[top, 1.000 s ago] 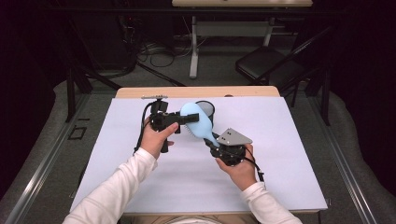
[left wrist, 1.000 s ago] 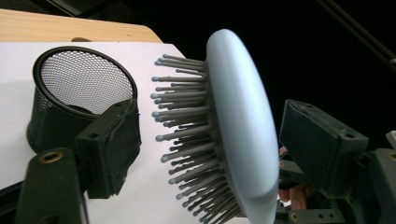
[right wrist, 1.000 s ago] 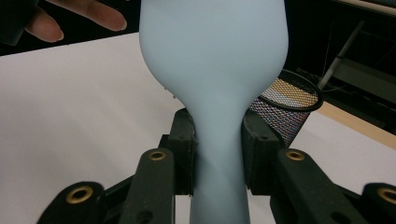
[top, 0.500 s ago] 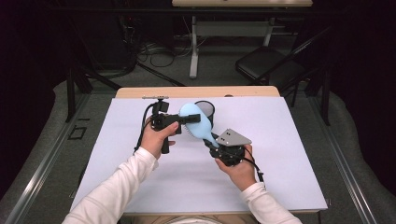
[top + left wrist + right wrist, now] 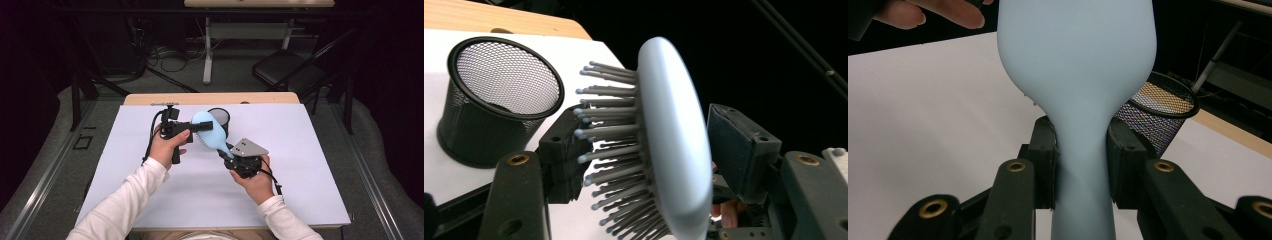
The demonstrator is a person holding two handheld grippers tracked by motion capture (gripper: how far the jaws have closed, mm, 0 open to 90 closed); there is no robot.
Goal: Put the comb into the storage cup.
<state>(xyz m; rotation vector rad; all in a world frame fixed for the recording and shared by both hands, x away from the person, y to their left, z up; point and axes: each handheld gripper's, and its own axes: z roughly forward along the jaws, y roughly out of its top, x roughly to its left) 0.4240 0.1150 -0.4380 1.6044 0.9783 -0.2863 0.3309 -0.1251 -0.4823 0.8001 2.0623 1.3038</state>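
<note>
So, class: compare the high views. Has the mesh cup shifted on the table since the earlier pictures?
No. The mesh cup stands at the same spot by the table's wooden far edge, behind the blue hairbrush.

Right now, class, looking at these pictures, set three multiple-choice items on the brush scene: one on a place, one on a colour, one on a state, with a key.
1. Where does the mesh cup stand?
A. on the white sheet, behind the brush
B. on the floor
C. on the chair

2. What colour is the brush?
A. red
B. light blue
C. green

3. How does the right hand-held gripper hold the brush?
A. by the bristles
B. not at all
C. clamped on the handle

Key:
1 A, the high view shows the cup on the sheet beyond the brush head.
2 B, its back is pale blue in the right gripper view.
3 C, both jaws press the narrow handle there; the left hand-held gripper has just been closing around the head, its right pad still off it.
</note>
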